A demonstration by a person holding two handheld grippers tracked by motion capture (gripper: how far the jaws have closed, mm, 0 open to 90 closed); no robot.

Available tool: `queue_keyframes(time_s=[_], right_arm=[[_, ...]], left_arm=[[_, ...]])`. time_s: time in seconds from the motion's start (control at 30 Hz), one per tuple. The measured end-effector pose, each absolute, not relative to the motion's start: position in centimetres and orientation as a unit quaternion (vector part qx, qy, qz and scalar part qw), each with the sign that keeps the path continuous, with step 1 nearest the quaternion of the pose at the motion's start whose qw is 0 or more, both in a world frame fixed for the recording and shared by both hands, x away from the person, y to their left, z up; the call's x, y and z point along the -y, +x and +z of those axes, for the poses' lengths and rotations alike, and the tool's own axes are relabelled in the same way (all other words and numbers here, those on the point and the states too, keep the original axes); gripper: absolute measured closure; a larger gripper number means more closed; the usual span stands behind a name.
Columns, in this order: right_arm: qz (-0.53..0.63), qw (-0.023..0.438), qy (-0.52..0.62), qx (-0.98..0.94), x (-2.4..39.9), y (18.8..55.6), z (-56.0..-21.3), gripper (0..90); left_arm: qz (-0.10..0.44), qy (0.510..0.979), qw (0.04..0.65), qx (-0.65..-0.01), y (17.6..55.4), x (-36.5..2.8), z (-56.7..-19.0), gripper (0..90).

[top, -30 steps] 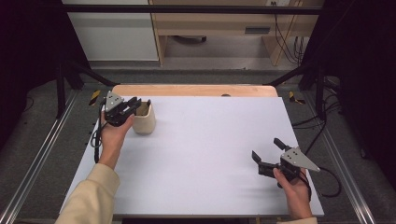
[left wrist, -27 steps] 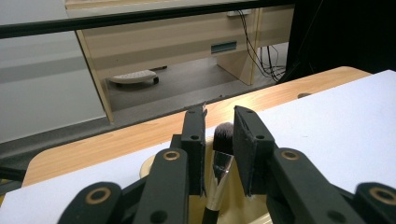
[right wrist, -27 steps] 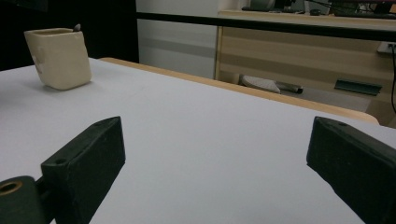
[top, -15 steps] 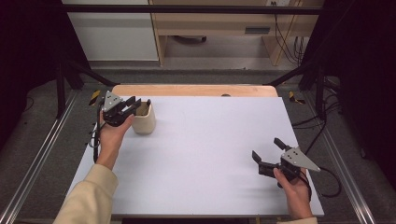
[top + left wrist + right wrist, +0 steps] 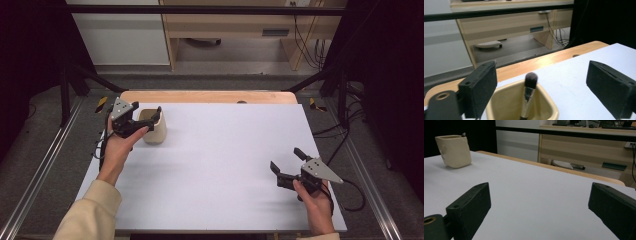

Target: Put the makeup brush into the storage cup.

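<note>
No readable text or label shows, though distant furniture looks blurry.

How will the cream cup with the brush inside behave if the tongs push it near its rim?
The cream cup looks taller than wide, so a high push may tip it. Its glossy wall could be slippery. The brush leans loosely inside and would probably shift.

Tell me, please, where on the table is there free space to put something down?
The widest bare patch is the white table between the cup and the right gripper, up to the far wooden edge. The near strip between the two forearms is bare too. It is crowded only at the far left corner, where the left gripper, its jaws just opened, stands over the cup with its brush.
</note>
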State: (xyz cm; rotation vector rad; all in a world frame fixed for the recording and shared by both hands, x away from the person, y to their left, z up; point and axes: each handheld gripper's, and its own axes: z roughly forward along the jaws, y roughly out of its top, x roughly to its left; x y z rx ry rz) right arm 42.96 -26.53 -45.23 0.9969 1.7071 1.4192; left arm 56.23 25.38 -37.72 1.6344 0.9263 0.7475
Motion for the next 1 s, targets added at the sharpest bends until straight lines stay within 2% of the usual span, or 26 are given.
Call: queue_keyframes(time_s=[0.23, 1.0], right_arm=[[0.549, 0.345, 0.385, -0.657, 26.5, 42.9, -45.2, 4.7], [0.549, 0.346, 0.387, -0.655, 26.7, 42.8, -45.1, 4.5]], left_arm=[[0.303, 0.687, 0.537, -0.384, 55.4, -25.0, -36.8, 1.6], [0.27, 0.726, 0.551, -0.31, 52.7, -22.7, -35.3, 1.4]])
